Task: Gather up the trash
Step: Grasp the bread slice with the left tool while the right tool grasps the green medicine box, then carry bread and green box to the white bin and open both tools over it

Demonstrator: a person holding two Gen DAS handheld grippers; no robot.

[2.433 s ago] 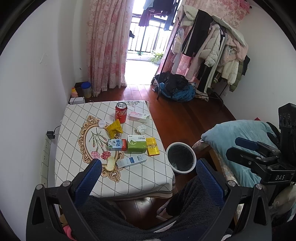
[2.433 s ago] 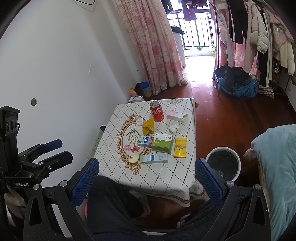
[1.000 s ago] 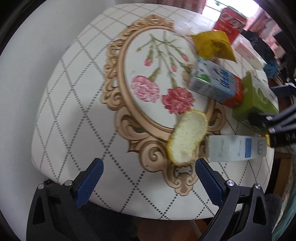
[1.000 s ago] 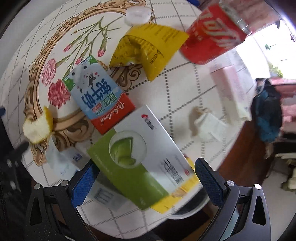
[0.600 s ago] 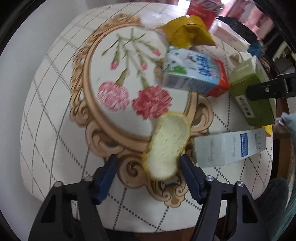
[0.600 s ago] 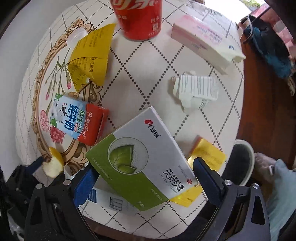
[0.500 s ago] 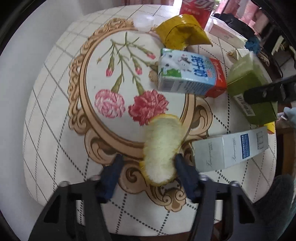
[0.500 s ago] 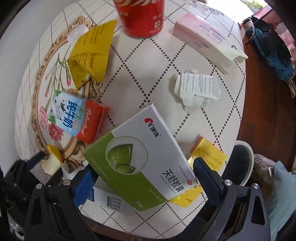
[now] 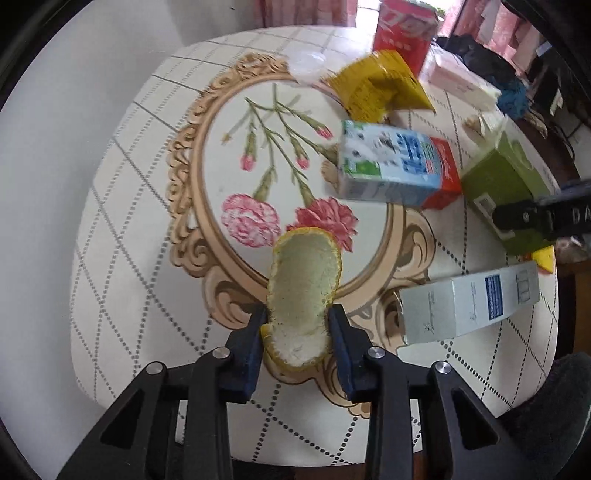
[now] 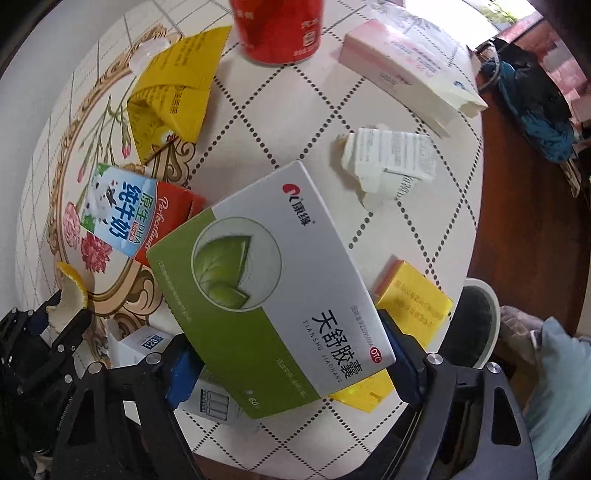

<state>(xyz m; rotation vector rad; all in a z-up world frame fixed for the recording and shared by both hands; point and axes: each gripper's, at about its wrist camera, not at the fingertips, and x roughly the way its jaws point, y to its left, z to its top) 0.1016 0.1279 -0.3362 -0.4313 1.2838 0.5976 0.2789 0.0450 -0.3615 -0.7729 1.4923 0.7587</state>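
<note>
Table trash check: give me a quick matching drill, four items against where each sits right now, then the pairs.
Items:
1. citrus peel
2. green medicine box
3. red can
4. milk carton

Places:
A. standing at the table's far edge
B. lying on the flower print
C. clamped by the left gripper
D. between the closing jaws of the right gripper

Pairs: 1-C, 2-D, 3-A, 4-B
</note>
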